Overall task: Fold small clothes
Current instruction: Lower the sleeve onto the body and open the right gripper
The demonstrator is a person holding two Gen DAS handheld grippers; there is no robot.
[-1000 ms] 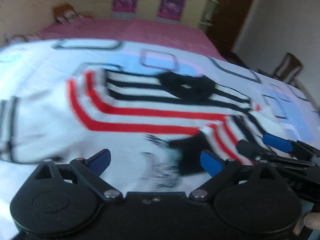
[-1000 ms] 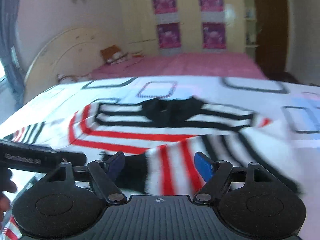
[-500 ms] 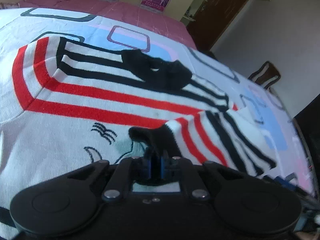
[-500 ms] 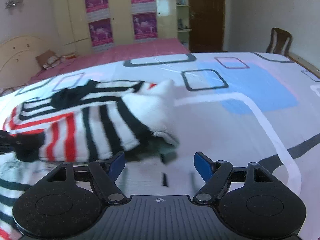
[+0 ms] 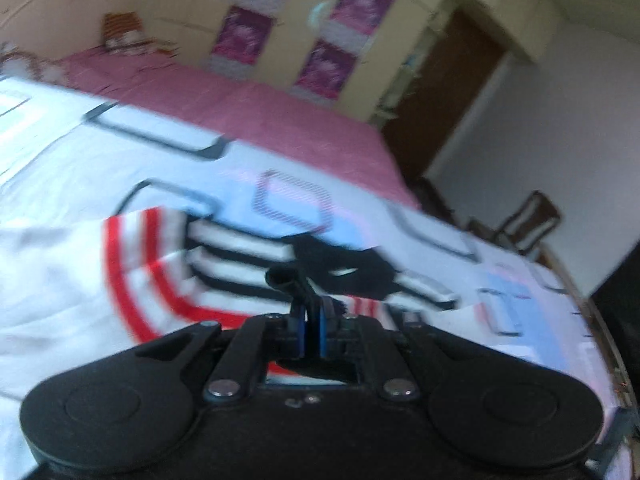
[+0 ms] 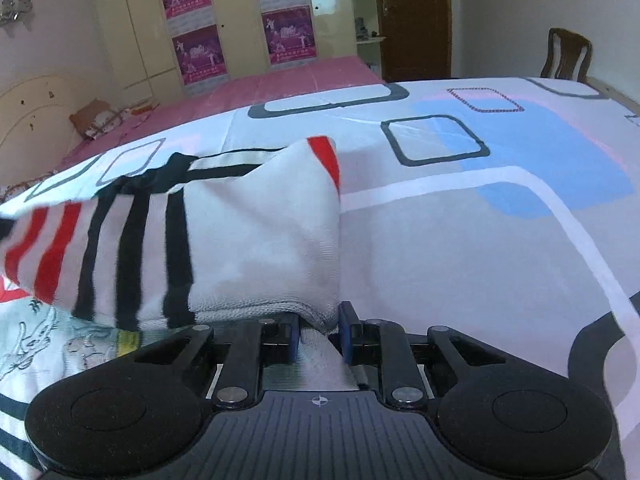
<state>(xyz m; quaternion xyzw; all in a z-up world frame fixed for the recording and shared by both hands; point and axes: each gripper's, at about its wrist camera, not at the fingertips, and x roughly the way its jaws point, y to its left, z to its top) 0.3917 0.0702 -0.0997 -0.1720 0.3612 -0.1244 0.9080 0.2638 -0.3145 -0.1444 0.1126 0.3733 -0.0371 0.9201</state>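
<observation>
Both grippers pinch the striped sweater: right gripper its white fold, left gripper its black cuff. Beyond the sweater lie a patterned sheet and a wooden chair

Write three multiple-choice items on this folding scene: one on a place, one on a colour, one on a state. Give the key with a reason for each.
1. Where does the brown wooden chair stand in the right wrist view?
A. at the far right edge of the bed
B. on the pink sheet
C. before the wardrobe

2. Which stripe colours does the white knitted striped sweater carry?
A. green and yellow
B. red and black
C. blue and orange

3. How does the right gripper stand?
A. wide open above the sheet
B. out of view
C. shut on a white fold of the sweater

Key: 1 A, the chair back rises beyond the patterned white bedsheet at right. 2 B, red and black bands cross the knit. 3 C, white cloth is pinched between the blue pads.
</observation>
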